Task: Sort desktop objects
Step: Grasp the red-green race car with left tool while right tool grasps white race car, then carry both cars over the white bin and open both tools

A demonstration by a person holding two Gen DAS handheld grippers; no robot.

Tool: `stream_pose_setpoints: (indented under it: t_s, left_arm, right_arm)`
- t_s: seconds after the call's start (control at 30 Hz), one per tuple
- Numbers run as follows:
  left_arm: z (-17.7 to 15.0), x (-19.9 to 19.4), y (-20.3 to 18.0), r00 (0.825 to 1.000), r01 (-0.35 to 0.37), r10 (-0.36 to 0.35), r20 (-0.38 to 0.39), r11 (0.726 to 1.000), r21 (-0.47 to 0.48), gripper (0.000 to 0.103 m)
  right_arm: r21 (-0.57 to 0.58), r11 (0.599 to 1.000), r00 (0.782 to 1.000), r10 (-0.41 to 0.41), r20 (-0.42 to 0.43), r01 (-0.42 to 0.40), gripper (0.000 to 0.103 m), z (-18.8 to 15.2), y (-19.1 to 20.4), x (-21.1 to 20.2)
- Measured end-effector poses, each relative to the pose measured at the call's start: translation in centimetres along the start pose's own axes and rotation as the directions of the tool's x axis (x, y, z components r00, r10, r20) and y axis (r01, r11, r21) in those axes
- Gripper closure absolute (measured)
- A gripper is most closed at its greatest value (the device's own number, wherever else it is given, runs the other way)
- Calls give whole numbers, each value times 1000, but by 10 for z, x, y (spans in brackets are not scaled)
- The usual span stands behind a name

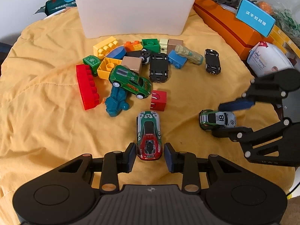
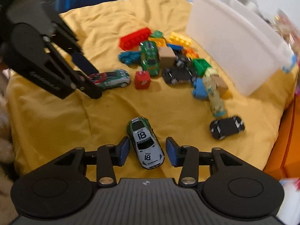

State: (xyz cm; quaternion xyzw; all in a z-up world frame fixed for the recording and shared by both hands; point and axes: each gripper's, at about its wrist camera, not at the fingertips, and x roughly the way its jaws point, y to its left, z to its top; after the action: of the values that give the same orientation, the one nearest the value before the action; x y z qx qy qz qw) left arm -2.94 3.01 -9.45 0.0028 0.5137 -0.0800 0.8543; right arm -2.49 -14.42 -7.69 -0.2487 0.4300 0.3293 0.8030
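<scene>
My left gripper stands partly open around the rear of the red and green race car, pads just clear of its sides. My right gripper is also apart, straddling the white number 18 car without pressing it. Both cars rest on the yellow cloth, near me; the toy pile and white bin lie farther off.

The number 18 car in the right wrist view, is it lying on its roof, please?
No, the number 18 car sits upright with its roof and printed numbers facing up.
</scene>
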Motion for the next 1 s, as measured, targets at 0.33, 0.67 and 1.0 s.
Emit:
stream_pose_setpoints:
  t_s: [0.33,0.67,1.0]
  left_arm:
    - [3,1,2,1000,-11,10,14,1000,17,62]
    - [1,-6,4,999,19,-21,37,999,46,71]
    - [33,-52,11,987,13,-23,159,998,63,70]
  right_arm:
    - [456,888,998,-56,-22,60,51,-2,-1,-8]
    - [377,917,991,-130,-28,131,70,-7,3,-5]
    - [408,895,974,-219,48,181,70,14,-18,-38]
